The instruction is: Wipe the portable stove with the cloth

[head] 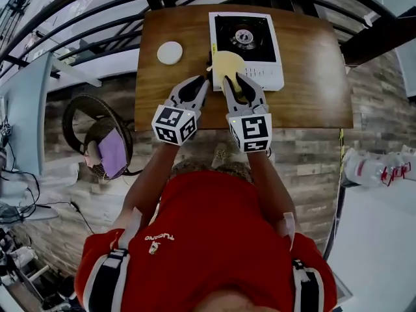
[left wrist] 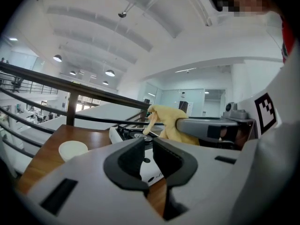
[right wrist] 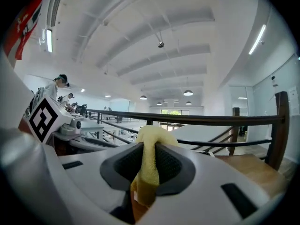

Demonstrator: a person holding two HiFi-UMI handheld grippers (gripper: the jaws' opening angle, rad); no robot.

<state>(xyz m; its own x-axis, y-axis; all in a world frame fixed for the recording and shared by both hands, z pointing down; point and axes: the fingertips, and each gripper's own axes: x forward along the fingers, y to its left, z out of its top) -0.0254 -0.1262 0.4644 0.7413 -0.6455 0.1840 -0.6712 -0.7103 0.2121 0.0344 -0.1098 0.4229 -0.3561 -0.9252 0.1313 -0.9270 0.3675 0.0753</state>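
The right gripper (head: 234, 80) pinches the soft yellow cloth (head: 225, 64) on the near left corner of the white portable stove (head: 260, 44), at the wooden table's (head: 312, 77) far edge. The left gripper (head: 197, 83) is slightly apart, empty. Press flat and rub slowly.

We wear a red short-sleeved shirt (head: 214, 239) with a small pale print on the chest, and dark shoulder straps (head: 107, 281) edged in white. Our left gripper (head: 201, 82) and right gripper (head: 234, 79) look alike. Each has a pale grey shell, black pads lining the jaws, and a white cube (head: 174, 123) at the rear bearing black square markers.
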